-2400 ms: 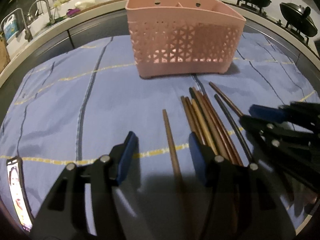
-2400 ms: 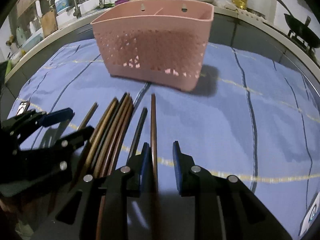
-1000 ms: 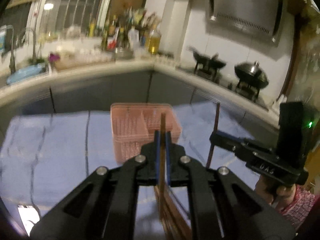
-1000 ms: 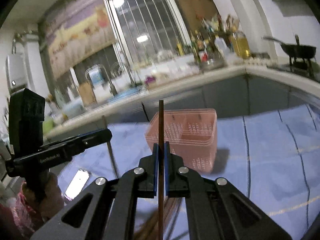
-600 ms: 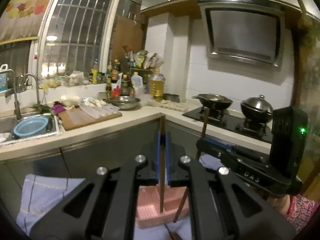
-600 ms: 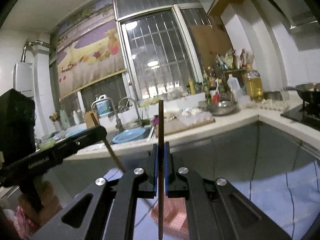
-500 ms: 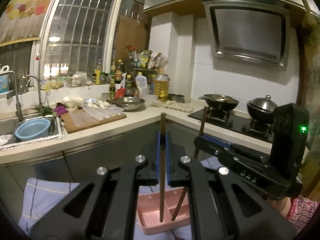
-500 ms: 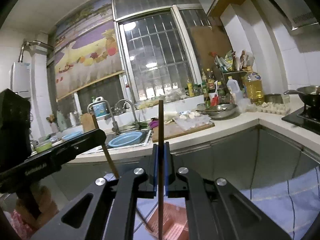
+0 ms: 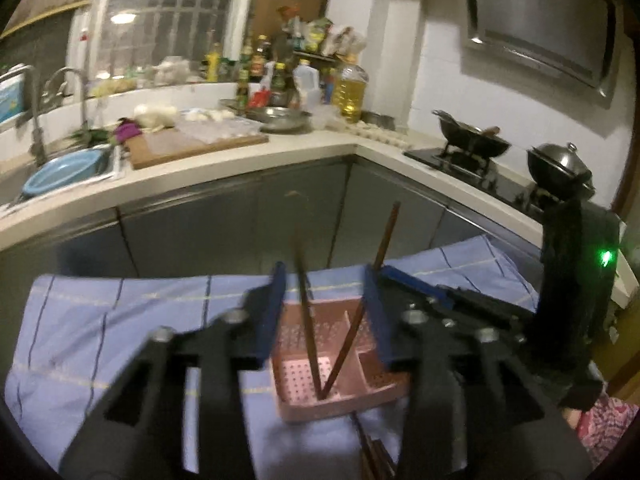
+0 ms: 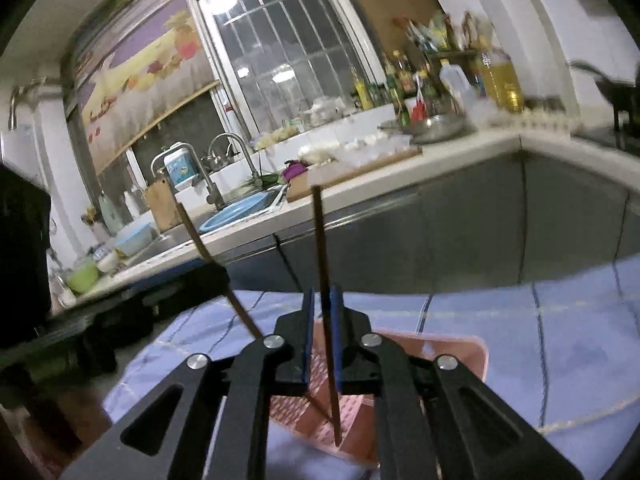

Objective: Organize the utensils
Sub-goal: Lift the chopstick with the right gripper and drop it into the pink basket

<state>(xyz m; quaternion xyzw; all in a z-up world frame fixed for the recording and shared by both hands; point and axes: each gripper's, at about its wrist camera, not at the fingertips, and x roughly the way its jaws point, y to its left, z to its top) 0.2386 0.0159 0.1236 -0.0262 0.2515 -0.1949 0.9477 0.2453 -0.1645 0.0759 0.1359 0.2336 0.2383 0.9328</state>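
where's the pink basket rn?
In the left wrist view the basket sits bottom centre on the blue cloth, below the open left hand-held gripper, with two chopsticks standing in its left compartment.

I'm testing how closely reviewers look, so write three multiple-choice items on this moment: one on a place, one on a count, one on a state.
1. Where do the lower ends of the two raised chopsticks rest?
A. on the stove
B. in the basket
C. in the sink

2. How many chopsticks stand in the basket?
A. one
B. two
C. four

3. How are the fingers of the left gripper?
A. spread wide
B. shut on a chopstick
C. shut on the basket's rim

Answers:
1. B, both tips sit inside the pink basket.
2. B, one stands nearly upright and one leans.
3. A, the fingers stand clear on either side of the upright chopstick.
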